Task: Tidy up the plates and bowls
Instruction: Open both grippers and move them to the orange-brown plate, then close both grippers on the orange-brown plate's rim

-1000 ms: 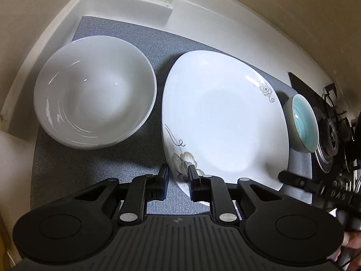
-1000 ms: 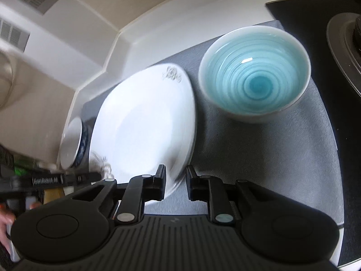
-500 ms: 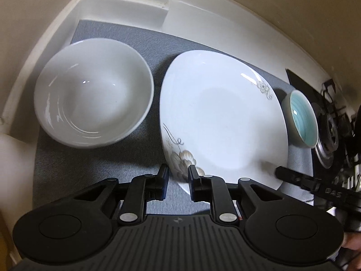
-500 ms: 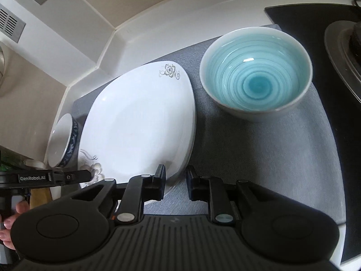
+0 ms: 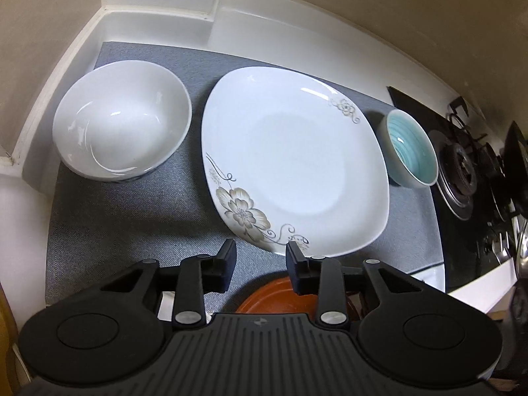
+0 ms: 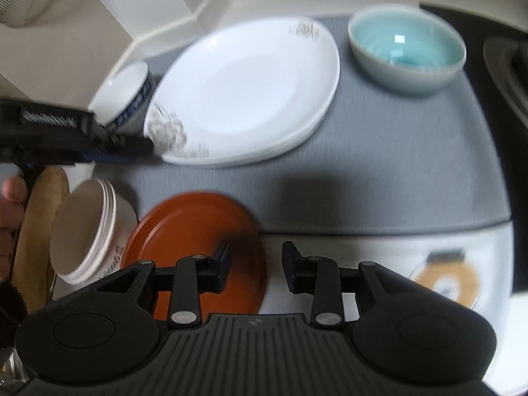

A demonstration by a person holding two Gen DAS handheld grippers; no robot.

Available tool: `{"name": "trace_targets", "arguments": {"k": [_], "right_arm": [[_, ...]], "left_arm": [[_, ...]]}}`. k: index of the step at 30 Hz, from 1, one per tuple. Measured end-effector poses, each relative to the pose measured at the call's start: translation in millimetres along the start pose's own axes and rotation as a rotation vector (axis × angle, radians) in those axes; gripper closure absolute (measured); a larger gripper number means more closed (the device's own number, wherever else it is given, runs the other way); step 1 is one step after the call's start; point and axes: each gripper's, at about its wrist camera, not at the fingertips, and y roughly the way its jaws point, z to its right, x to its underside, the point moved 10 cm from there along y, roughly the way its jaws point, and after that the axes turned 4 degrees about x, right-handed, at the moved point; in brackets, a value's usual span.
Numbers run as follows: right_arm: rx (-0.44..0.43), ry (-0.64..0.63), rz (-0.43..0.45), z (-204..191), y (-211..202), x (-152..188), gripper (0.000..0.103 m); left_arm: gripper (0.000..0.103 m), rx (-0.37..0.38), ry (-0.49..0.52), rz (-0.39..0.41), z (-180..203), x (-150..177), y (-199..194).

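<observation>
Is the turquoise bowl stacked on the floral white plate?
No, the turquoise bowl sits on the gray mat beside the floral white plate, not on it.

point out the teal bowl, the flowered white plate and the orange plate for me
teal bowl (image 6: 407, 44), right wrist view, on its glazed inside.
flowered white plate (image 5: 297, 161), left wrist view, on its flat white centre.
orange plate (image 6: 194, 227), right wrist view, on its upper face, ahead of the jaws.

White floral plate (image 5: 297, 161) flat between white bowl (image 5: 122, 118) and blue bowl (image 5: 412, 151)
</observation>
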Motion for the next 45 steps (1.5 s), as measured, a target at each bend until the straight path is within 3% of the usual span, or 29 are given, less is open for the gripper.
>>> {"name": "trace_targets", "arguments": {"k": [3,4,11,19,22,24,27,28,29,37,39,43,45], "right_arm": [[0.057,-0.065,0.016,-4,2,8,0.076],[0.088,-0.075,0.023,-1,1,8,0.087],[0.135,-0.06,0.088,34,-17,0,0.092],[0.034,0.007,0.117,61,-33,2,0.089],[0.008,-0.003,0.128,58,-30,1,0.07],[-0.026,-0.024,0.126,52,-27,7,0.07],[-0.041,-0.087,0.112,47,-23,17,0.073],[-0.029,-0.108,0.108,47,-22,20,0.081],[-0.023,-0.121,0.109,48,-23,22,0.088],[-0.047,-0.09,0.145,77,-41,21,0.088],[-0.06,-0.081,0.135,81,-38,21,0.086],[-0.094,-0.092,0.142,78,-37,19,0.073],[-0.102,-0.091,0.131,77,-33,21,0.073]], "left_arm": [[0.067,0.007,0.021,-0.003,2,3,1],[0.067,0.004,0.027,-0.002,3,4,1],[0.067,-0.007,0.012,-0.022,15,21,-4],[0.061,-0.111,0.04,-0.1,37,56,9],[0.061,-0.119,0.029,-0.147,43,67,18],[0.061,-0.145,0.013,-0.156,45,71,23],[0.076,-0.185,0.025,-0.15,49,74,32],[0.1,-0.178,0.035,-0.154,52,77,37],[0.103,-0.175,0.034,-0.167,54,80,40],[0.1,-0.244,-0.023,-0.106,54,87,22],[0.094,-0.25,-0.039,-0.129,53,91,29],[0.074,-0.285,-0.044,-0.142,53,96,40],[0.071,-0.304,-0.119,-0.137,46,99,43]]}}
